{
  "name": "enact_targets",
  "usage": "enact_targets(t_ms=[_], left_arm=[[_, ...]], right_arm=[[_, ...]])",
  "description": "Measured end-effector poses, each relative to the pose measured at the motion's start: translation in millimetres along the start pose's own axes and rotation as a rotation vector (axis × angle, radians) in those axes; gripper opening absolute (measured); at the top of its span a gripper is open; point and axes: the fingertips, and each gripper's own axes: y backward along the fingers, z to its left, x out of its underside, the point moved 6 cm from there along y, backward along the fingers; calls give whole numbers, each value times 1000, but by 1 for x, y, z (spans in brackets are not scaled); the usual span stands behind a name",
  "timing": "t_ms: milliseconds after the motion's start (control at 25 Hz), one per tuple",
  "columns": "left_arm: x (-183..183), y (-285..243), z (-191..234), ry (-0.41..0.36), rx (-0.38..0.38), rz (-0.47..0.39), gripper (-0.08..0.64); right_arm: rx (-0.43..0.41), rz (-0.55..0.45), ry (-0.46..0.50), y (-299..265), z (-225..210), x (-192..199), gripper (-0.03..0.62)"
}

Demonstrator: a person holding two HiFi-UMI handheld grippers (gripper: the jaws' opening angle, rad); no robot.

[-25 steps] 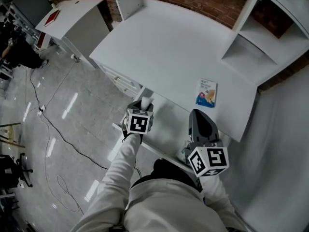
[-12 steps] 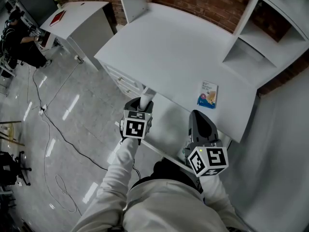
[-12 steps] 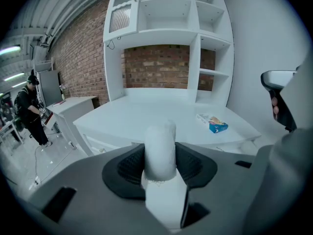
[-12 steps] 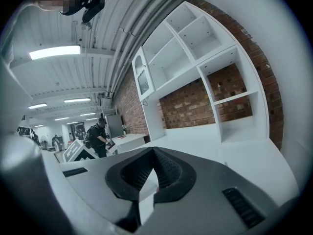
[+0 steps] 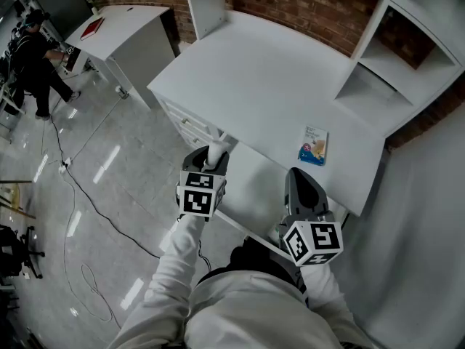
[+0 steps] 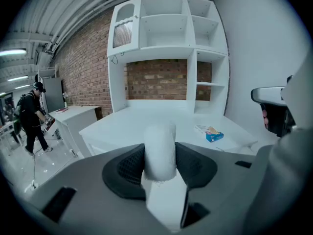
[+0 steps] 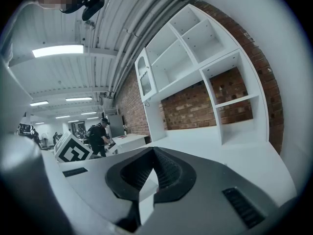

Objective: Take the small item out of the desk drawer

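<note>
My left gripper (image 6: 159, 156) is shut on a small white cylinder (image 6: 159, 148), which stands upright between the ribbed pads. In the head view the white cylinder (image 5: 215, 153) pokes out of the left gripper (image 5: 213, 157), just at the desk's front edge by the left end of the pulled-out white drawer (image 5: 251, 184). The right gripper (image 5: 297, 171) hovers over the drawer's right end. Its jaws (image 7: 153, 166) meet at the tips with nothing between them.
A blue and white packet (image 5: 314, 145) lies on the white desk top (image 5: 261, 78). A white hutch with open shelves (image 5: 392, 57) stands at the back right before a brick wall. A second white desk (image 5: 120, 27), a person (image 5: 29, 57) and floor cables (image 5: 87, 195) are at the left.
The left gripper, with the white cylinder in it, has drifted a little left and back toward my body. The right gripper has hardly moved.
</note>
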Motion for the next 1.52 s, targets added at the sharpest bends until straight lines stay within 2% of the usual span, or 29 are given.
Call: enact_targets(t_ms=[200, 800, 1520], left_arm=[[-8, 18, 3, -10, -19, -44, 192], [-18, 76, 18, 33, -68, -210, 192], [-7, 139, 34, 84, -129, -318, 192]], right_arm=[[-1, -4, 11, 2, 4, -2, 28], [-24, -15, 34, 5, 27, -5, 28], [-40, -15, 58, 22, 48, -4, 28]])
